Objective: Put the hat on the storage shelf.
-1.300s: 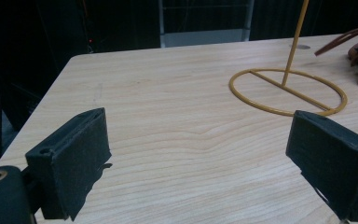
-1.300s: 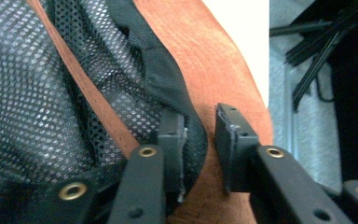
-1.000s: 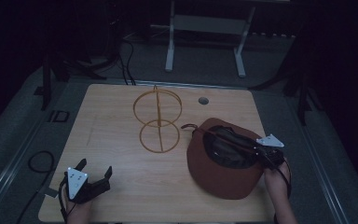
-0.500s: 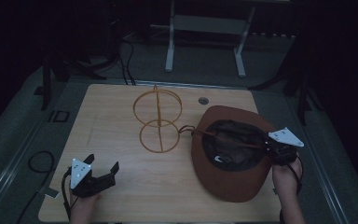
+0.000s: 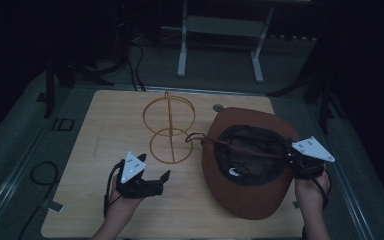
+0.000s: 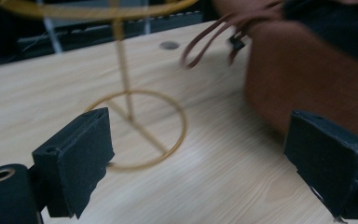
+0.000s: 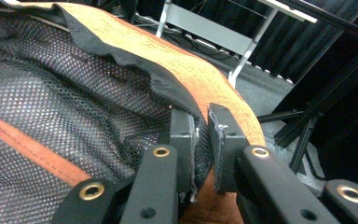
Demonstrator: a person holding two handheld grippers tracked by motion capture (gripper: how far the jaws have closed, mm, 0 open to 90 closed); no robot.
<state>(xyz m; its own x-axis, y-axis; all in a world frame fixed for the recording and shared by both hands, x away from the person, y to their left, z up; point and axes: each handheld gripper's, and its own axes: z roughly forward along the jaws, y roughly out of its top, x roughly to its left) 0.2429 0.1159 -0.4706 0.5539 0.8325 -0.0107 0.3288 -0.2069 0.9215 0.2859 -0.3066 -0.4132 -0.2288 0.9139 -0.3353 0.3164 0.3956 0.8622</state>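
Right gripper (image 7: 200, 135) pinches the hat (image 5: 245, 200) brim between near-closed fingers. Left gripper (image 6: 205, 154) gapes wide, empty; stand (image 6: 135, 126) ahead.

A dim, underexposed high view leaves the far room almost black. In the left gripper view, the wire stand (image 6: 129, 84) and brown hat (image 6: 307, 79) blur softly.
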